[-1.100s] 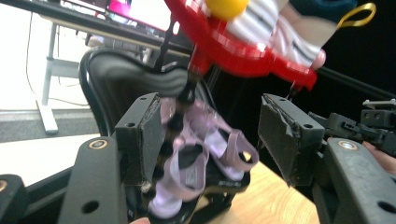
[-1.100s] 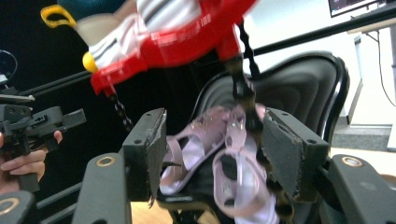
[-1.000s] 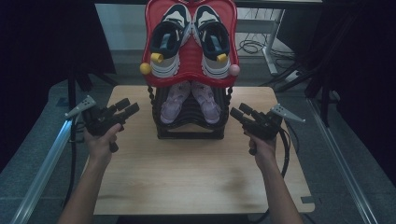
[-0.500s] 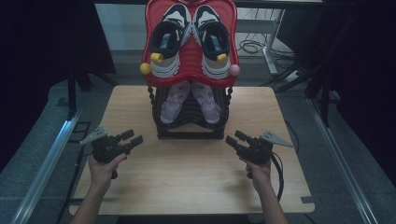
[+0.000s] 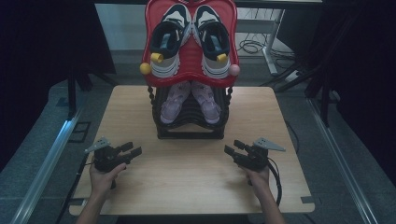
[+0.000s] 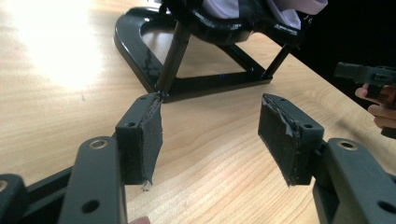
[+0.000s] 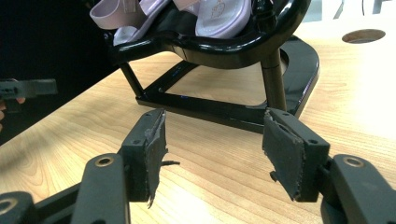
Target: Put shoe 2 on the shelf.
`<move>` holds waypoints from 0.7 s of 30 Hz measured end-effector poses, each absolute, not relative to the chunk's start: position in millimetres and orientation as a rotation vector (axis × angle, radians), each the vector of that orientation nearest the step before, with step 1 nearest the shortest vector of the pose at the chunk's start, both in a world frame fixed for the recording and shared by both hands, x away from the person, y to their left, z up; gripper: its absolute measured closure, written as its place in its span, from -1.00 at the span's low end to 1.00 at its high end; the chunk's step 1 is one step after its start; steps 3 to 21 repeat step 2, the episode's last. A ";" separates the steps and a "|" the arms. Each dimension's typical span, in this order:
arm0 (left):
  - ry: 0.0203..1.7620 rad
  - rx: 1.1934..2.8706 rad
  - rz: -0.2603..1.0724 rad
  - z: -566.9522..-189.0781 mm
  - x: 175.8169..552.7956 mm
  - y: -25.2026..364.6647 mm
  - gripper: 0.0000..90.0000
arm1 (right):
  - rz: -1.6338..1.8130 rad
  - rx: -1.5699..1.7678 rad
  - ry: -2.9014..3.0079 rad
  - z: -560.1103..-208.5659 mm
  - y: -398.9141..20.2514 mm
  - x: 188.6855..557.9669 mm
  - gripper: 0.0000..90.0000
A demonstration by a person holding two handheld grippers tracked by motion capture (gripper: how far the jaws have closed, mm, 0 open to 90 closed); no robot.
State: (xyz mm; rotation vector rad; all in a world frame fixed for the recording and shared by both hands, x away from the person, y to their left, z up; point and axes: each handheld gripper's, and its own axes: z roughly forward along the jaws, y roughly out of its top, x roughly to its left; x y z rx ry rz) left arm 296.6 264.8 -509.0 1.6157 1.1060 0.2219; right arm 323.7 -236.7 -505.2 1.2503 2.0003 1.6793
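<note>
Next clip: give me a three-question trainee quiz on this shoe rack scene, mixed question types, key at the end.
1. True or false: the left gripper is holding a shoe.
2. Which pair sits on the red top tier of the rack?
A. lilac shoes
B. black-and-white sneakers
C. no shoes
3. Fill in: both grippers hang low over the ____ in front of the rack.

Key
1. False. Its jaws stand open with nothing between them, as do those of the right gripper.
2. B. The black-and-white sneakers are on top; the lilac shoes sit on the black tier below.
3. table.
</note>
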 end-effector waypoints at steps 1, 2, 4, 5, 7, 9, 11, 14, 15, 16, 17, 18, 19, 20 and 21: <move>1.107 1.620 0.225 -509.7 296.4 264.9 -0.12 | 1.678 1.247 1.998 -504.8 -237.3 323.2 -0.13; 1.107 1.621 0.228 -510.2 295.6 265.3 -0.12 | 1.677 1.247 1.999 -504.4 -238.0 322.6 -0.13; 1.107 1.621 0.228 -510.2 295.6 265.3 -0.12 | 1.677 1.247 1.999 -504.4 -238.0 322.6 -0.13; 1.107 1.621 0.228 -510.2 295.6 265.3 -0.12 | 1.677 1.247 1.999 -504.4 -238.0 322.6 -0.13; 1.107 1.621 0.228 -510.2 295.6 265.3 -0.12 | 1.677 1.247 1.999 -504.4 -238.0 322.6 -0.13; 1.107 1.621 0.228 -510.2 295.6 265.3 -0.12 | 1.677 1.247 1.999 -504.4 -238.0 322.6 -0.13; 1.107 1.621 0.228 -510.2 295.6 265.3 -0.12 | 1.677 1.247 1.999 -504.4 -238.0 322.6 -0.13; 1.107 1.621 0.228 -510.2 295.6 265.3 -0.12 | 1.677 1.247 1.999 -504.4 -238.0 322.6 -0.13; 1.107 1.621 0.228 -510.2 295.6 265.3 -0.12 | 1.677 1.247 1.999 -504.4 -238.0 322.6 -0.13; 1.107 1.621 0.228 -510.2 295.6 265.3 -0.12 | 1.677 1.247 1.999 -504.4 -238.0 322.6 -0.13; 1.107 1.621 0.228 -510.2 295.6 265.3 -0.12 | 1.677 1.247 1.999 -504.4 -238.0 322.6 -0.13; 1.107 1.621 0.228 -510.2 295.6 265.3 -0.12 | 1.677 1.247 1.999 -504.4 -238.0 322.6 -0.13; 1.107 1.621 0.228 -510.2 295.6 265.3 -0.12 | 1.677 1.247 1.999 -504.4 -238.0 322.6 -0.13; 1.107 1.621 0.228 -510.2 295.6 265.3 -0.12 | 1.677 1.247 1.999 -504.4 -238.0 322.6 -0.13; 1.107 1.621 0.228 -510.2 295.6 265.3 -0.12 | 1.677 1.247 1.999 -504.4 -238.0 322.6 -0.13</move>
